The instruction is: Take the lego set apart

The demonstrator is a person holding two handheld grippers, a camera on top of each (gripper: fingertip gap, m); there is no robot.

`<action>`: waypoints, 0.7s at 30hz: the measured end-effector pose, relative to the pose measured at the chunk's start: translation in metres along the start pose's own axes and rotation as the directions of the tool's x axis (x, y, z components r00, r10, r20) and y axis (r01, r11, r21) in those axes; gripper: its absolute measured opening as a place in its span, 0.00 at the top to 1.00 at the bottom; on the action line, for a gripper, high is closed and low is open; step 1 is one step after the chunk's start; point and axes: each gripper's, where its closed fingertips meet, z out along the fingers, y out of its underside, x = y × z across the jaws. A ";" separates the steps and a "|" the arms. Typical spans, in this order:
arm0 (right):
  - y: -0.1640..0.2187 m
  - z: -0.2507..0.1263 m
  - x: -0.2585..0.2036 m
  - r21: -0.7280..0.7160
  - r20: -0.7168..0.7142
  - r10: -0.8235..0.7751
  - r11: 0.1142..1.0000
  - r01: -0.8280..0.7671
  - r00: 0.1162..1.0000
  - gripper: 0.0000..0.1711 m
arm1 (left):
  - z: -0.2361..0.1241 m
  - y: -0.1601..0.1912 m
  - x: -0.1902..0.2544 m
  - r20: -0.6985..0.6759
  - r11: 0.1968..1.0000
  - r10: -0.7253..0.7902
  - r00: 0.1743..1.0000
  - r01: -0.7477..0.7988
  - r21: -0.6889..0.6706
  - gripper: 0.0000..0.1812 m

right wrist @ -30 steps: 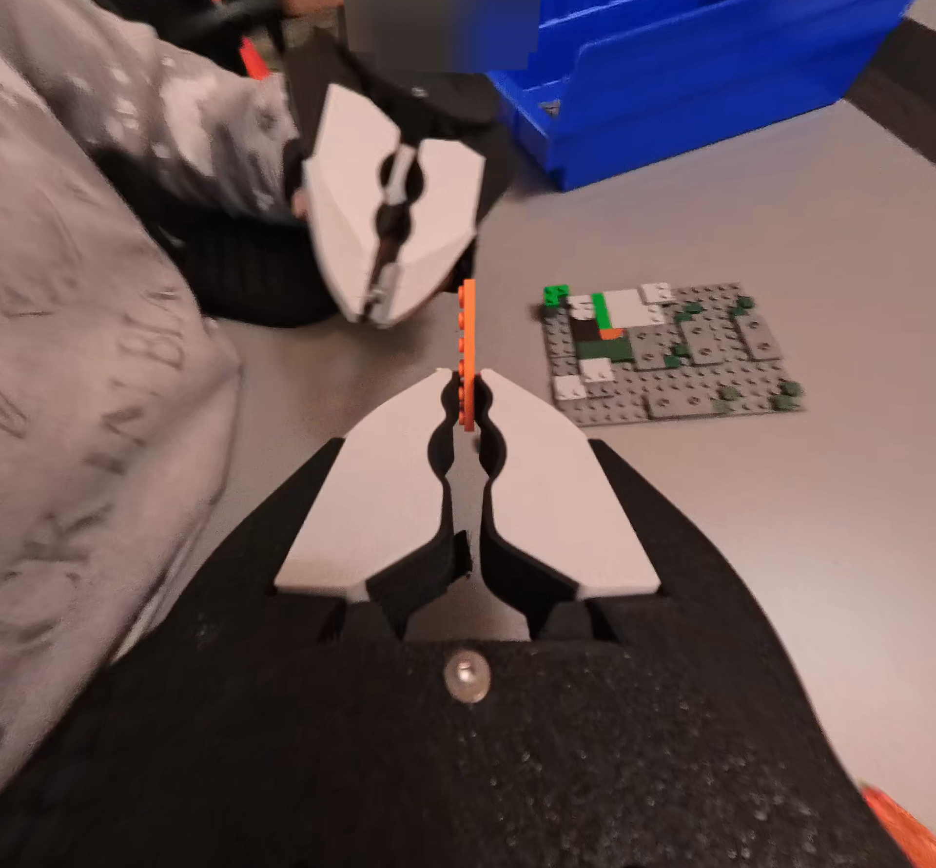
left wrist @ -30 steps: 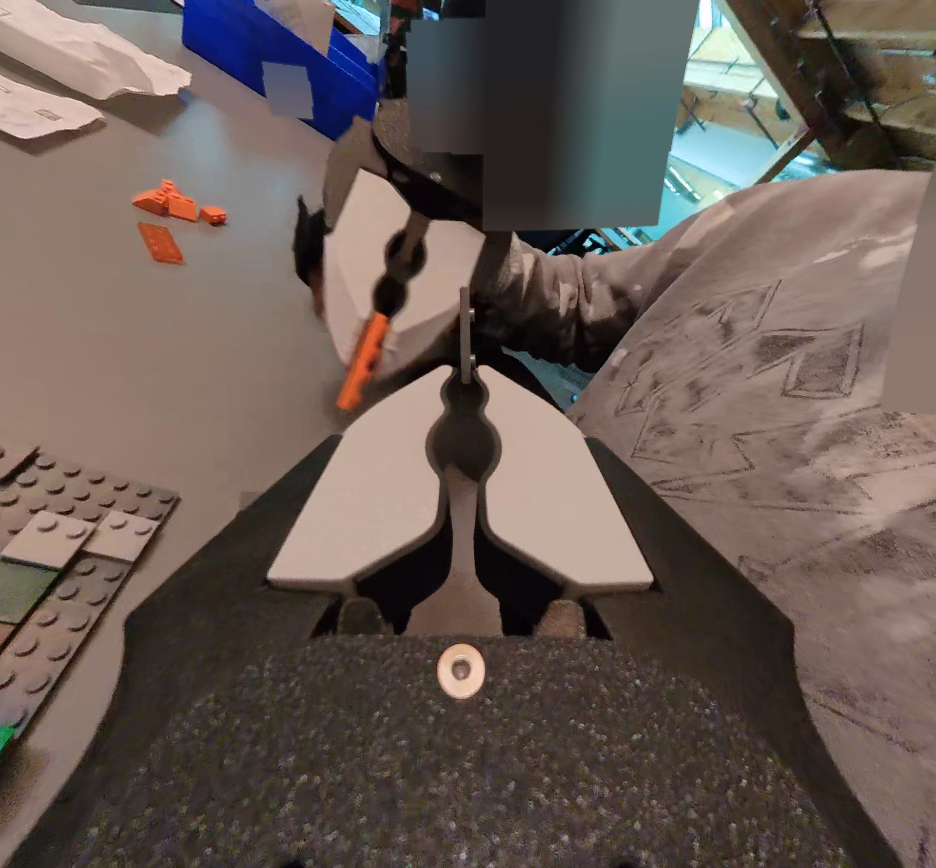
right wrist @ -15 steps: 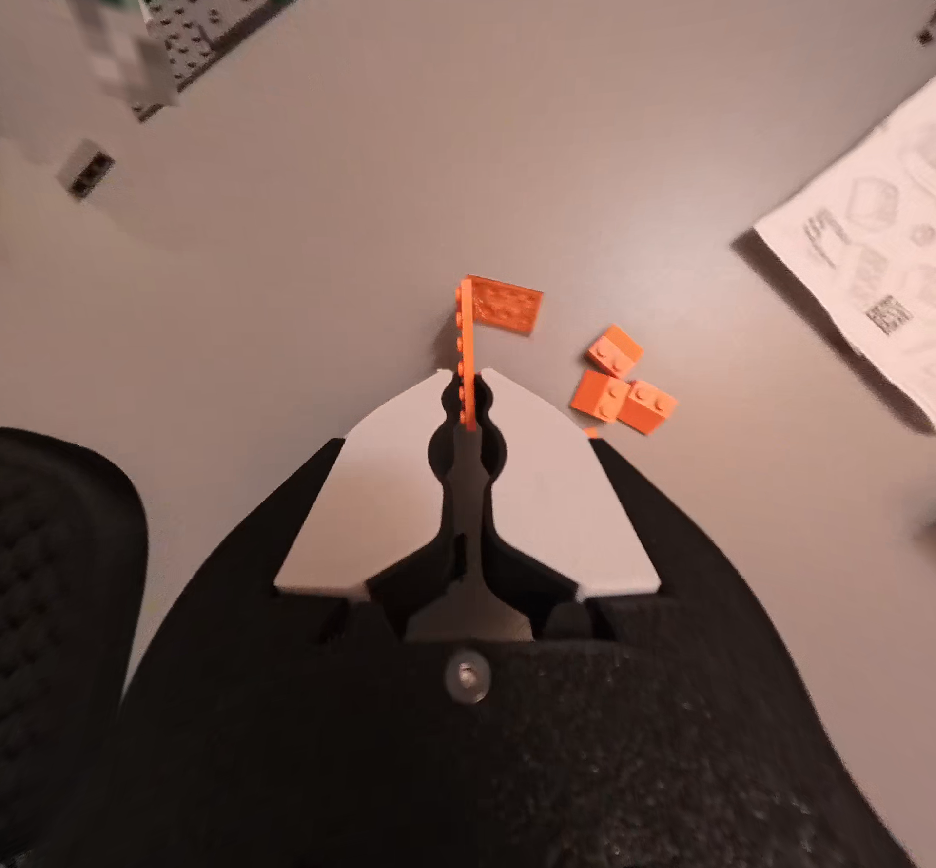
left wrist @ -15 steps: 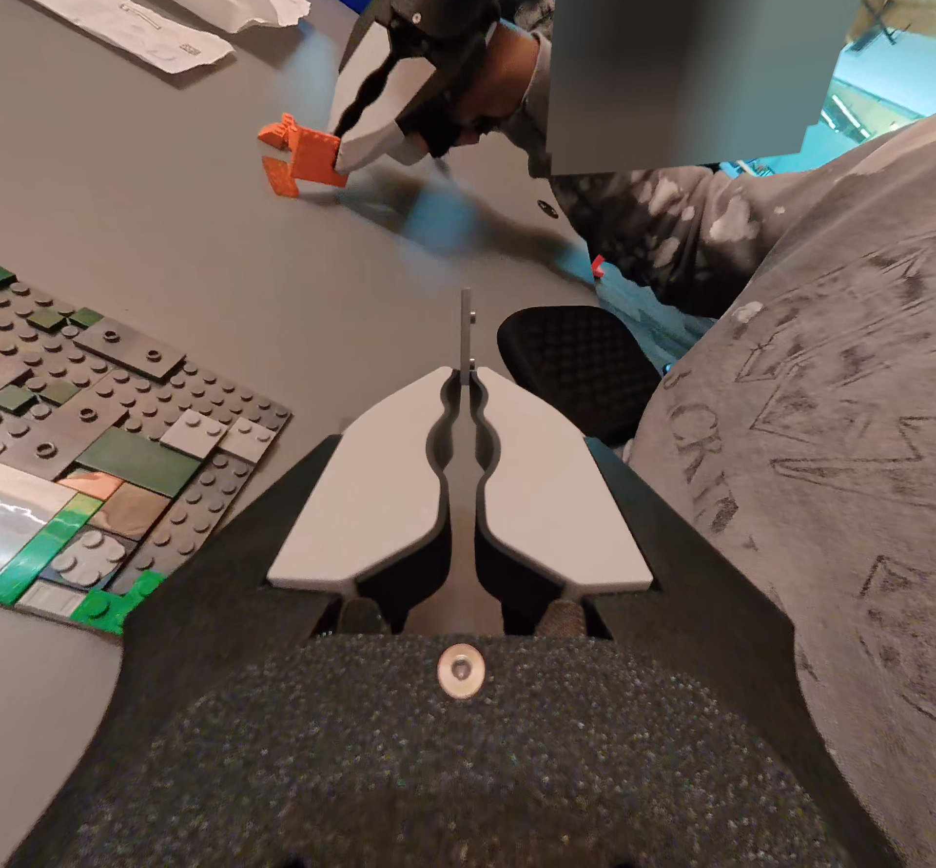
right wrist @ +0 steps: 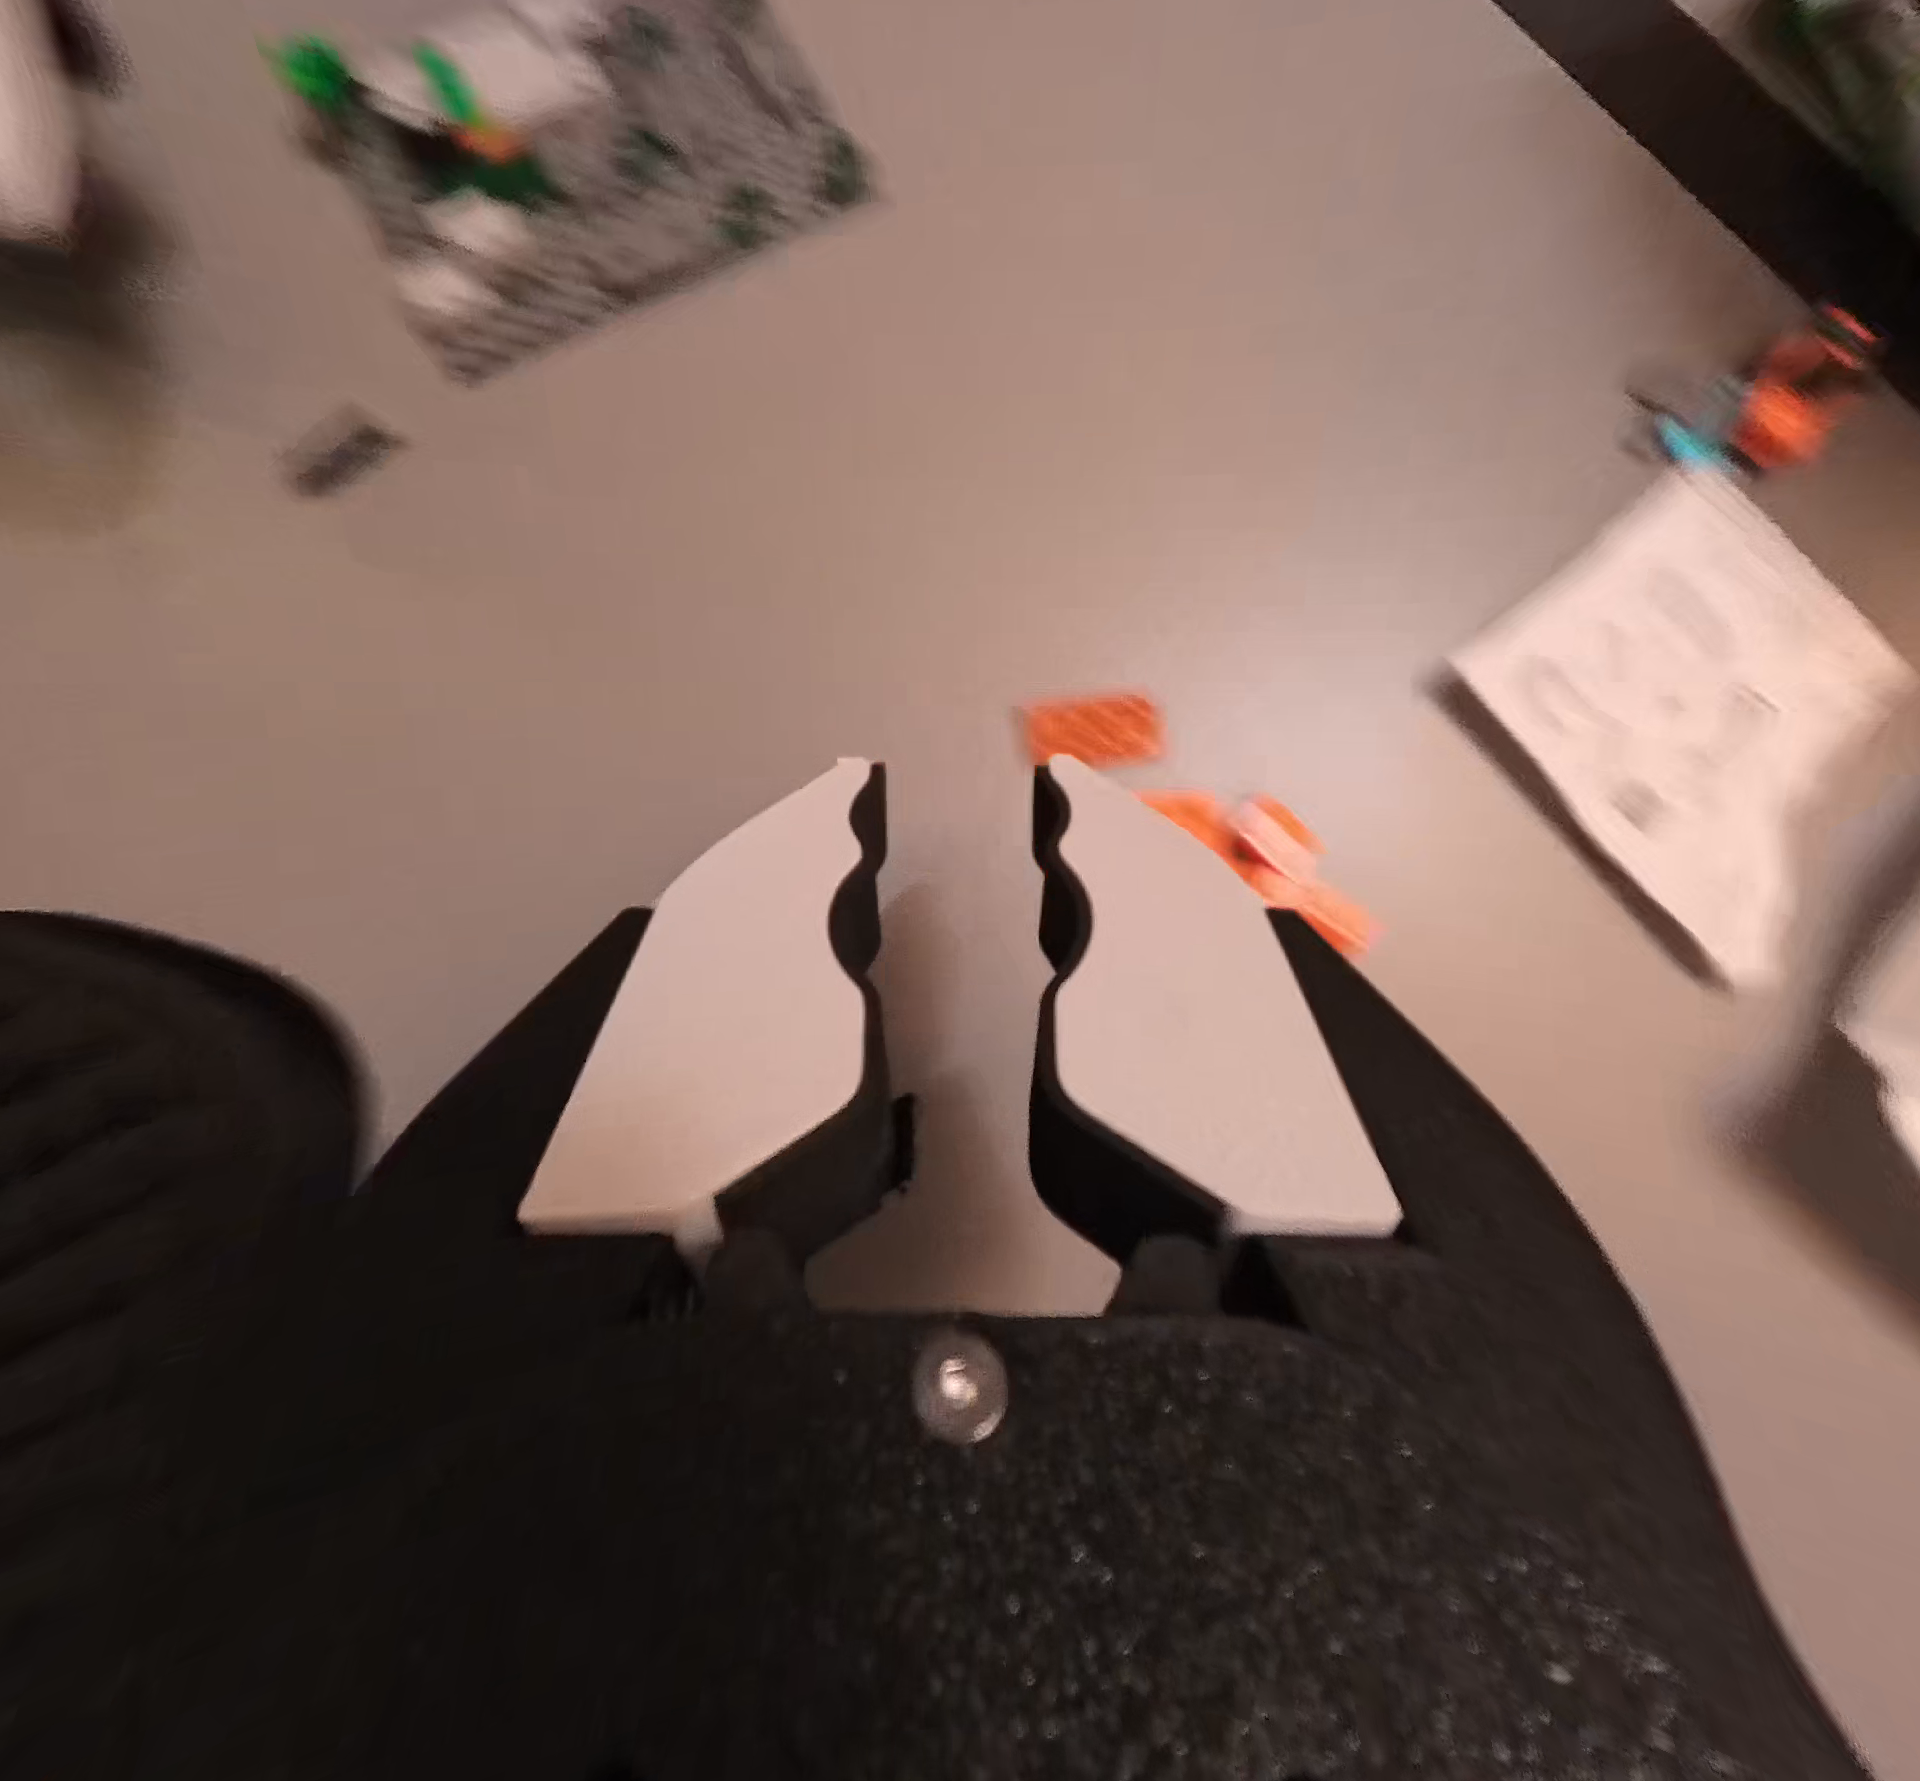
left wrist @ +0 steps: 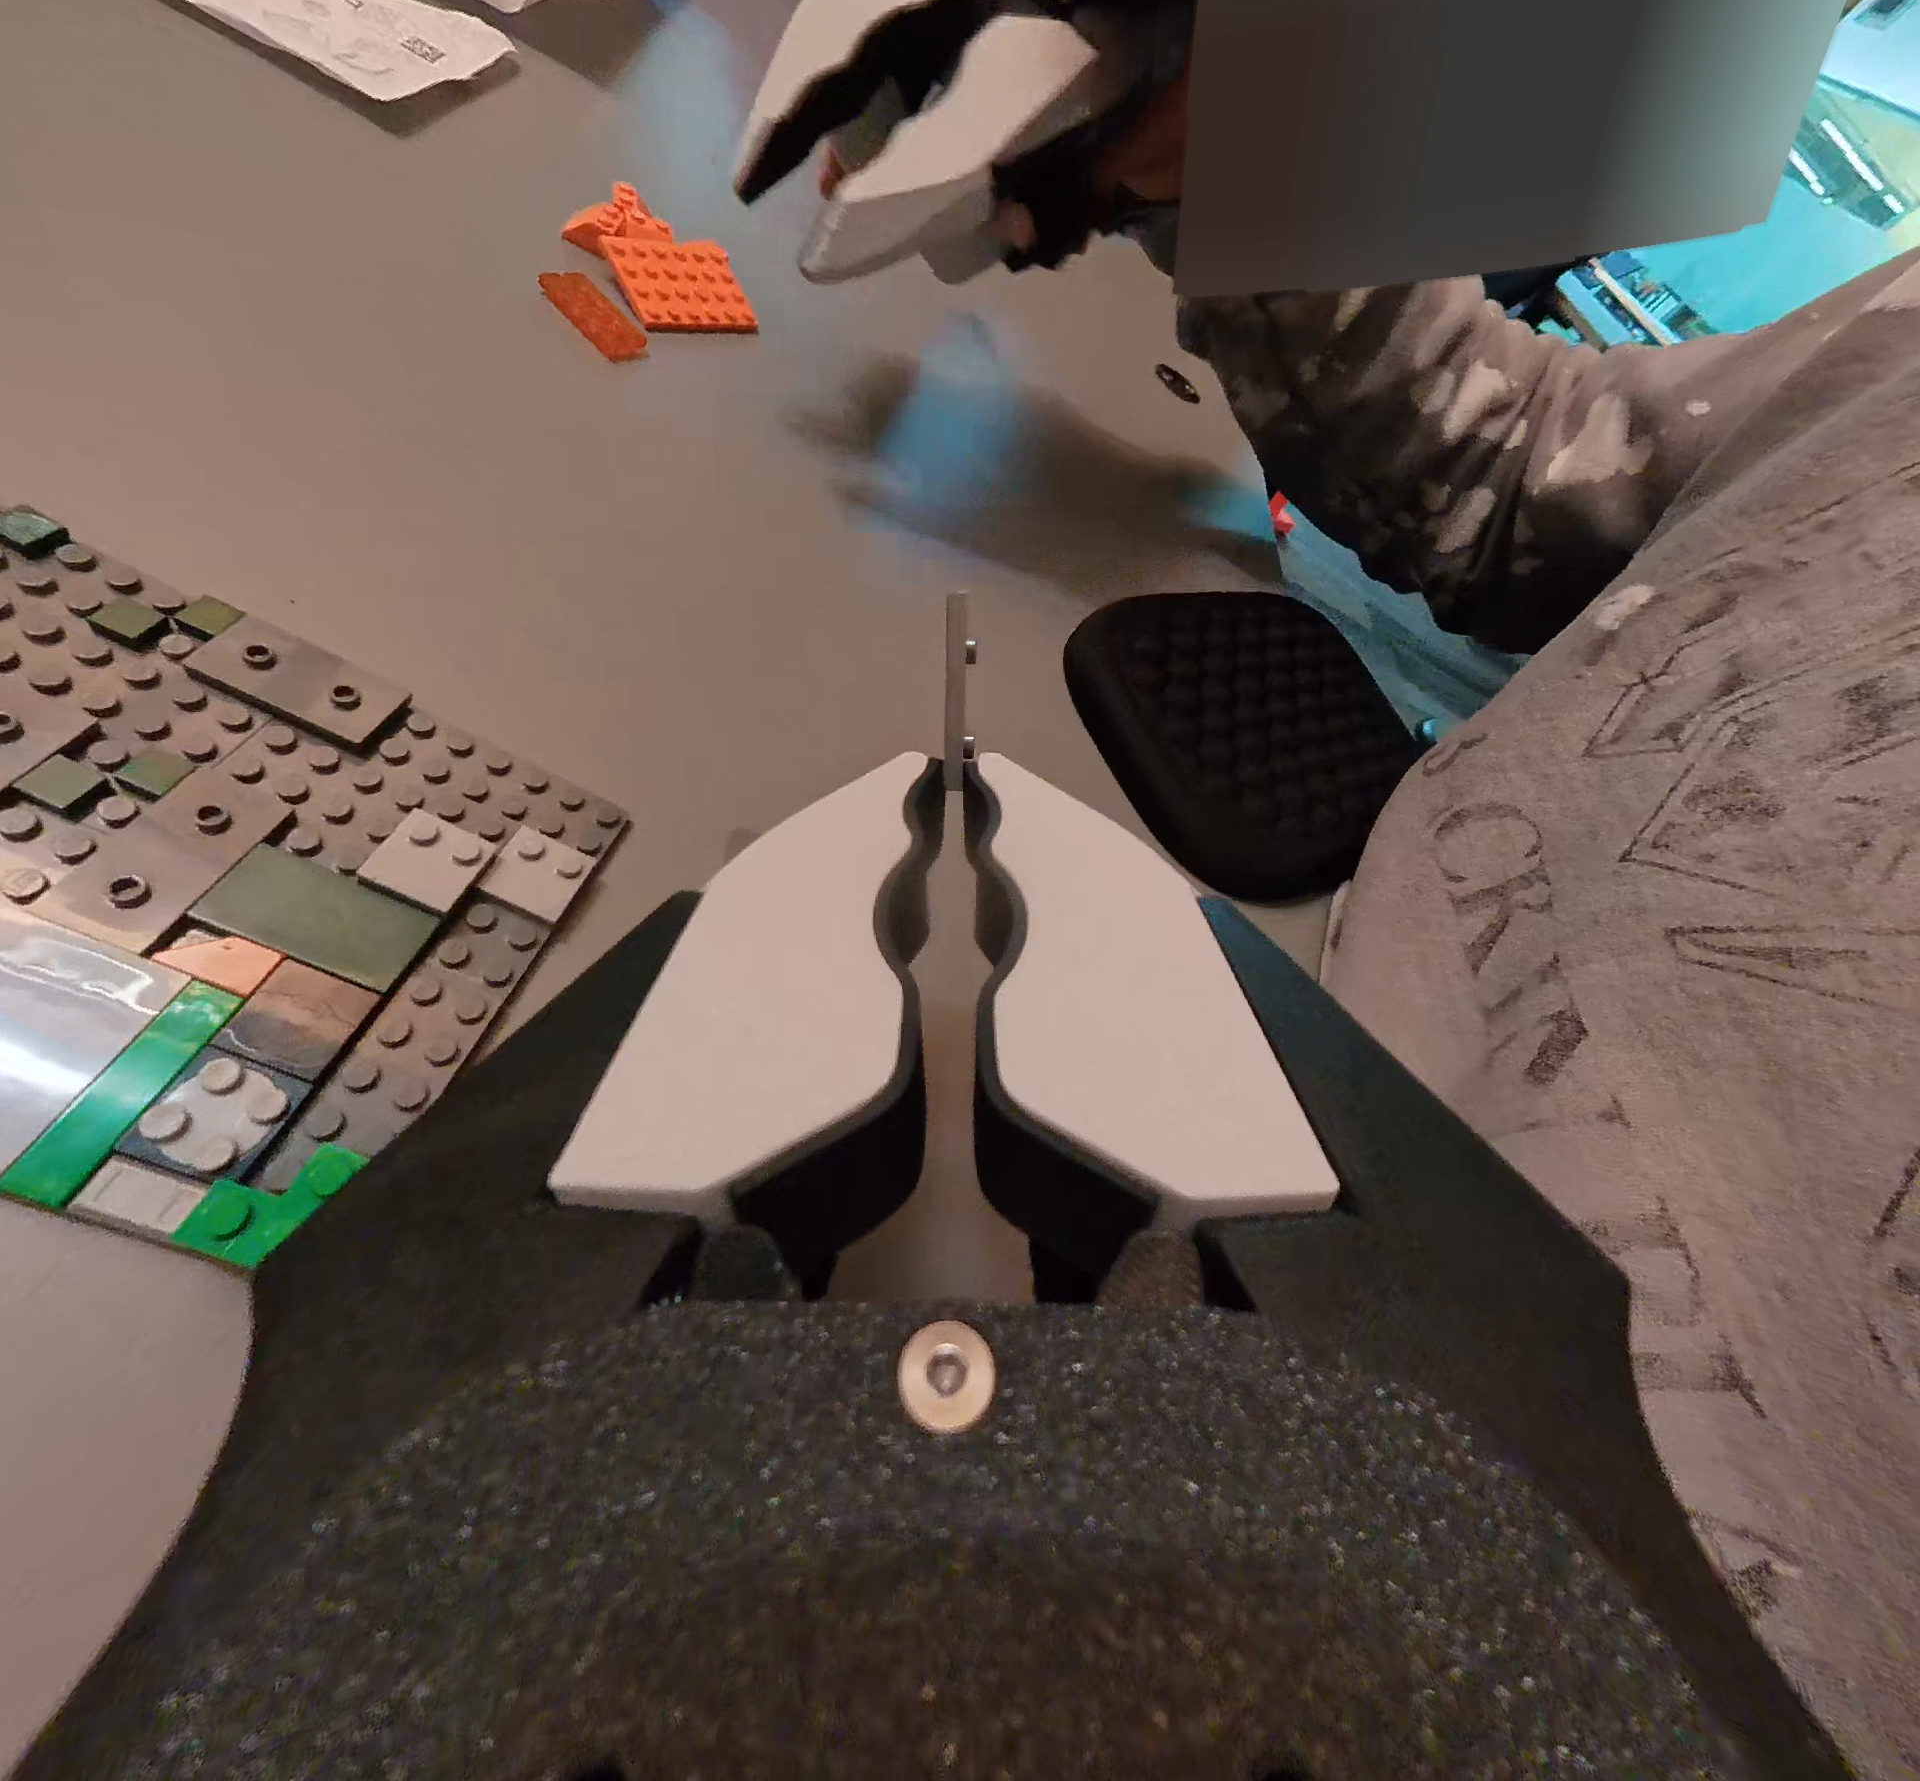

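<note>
While your left gripper [left wrist: 958, 767] pinches a thin grey plate [left wrist: 956, 682], your right gripper's [right wrist: 958, 767] fingers stand apart (empty) above the orange plates [left wrist: 681, 284].

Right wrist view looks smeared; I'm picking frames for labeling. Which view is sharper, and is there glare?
Right wrist view: motion blur smears the grey baseplate and orange pieces. Left wrist view: mostly sharp, glare on a glossy tile, only the right tongs blurred.

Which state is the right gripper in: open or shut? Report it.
Open: the right gripper shows bare table between its fingertips, holding nothing.
</note>
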 end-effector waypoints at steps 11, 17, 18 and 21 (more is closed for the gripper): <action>-0.068 0.034 -0.154 0.226 0.536 -0.058 0.971 -0.077 0.842 0.85 | 0.009 0.008 0.010 -0.026 0.999 0.016 1.000 -0.016 -0.035 0.98; -0.071 0.037 -0.157 0.238 0.542 -0.077 0.969 -0.065 0.837 0.97 | 0.006 0.006 0.006 0.003 0.999 0.041 0.999 -0.041 -0.027 0.98; -0.071 0.036 -0.152 0.232 0.532 -0.061 0.970 -0.076 0.844 0.98 | 0.002 0.003 0.002 0.019 0.999 0.045 0.999 -0.044 -0.015 0.96; -0.071 0.033 -0.140 0.228 0.522 -0.010 0.965 -0.129 0.853 0.98 | -0.012 0.000 -0.018 0.120 0.997 0.082 0.989 -0.081 -0.008 0.94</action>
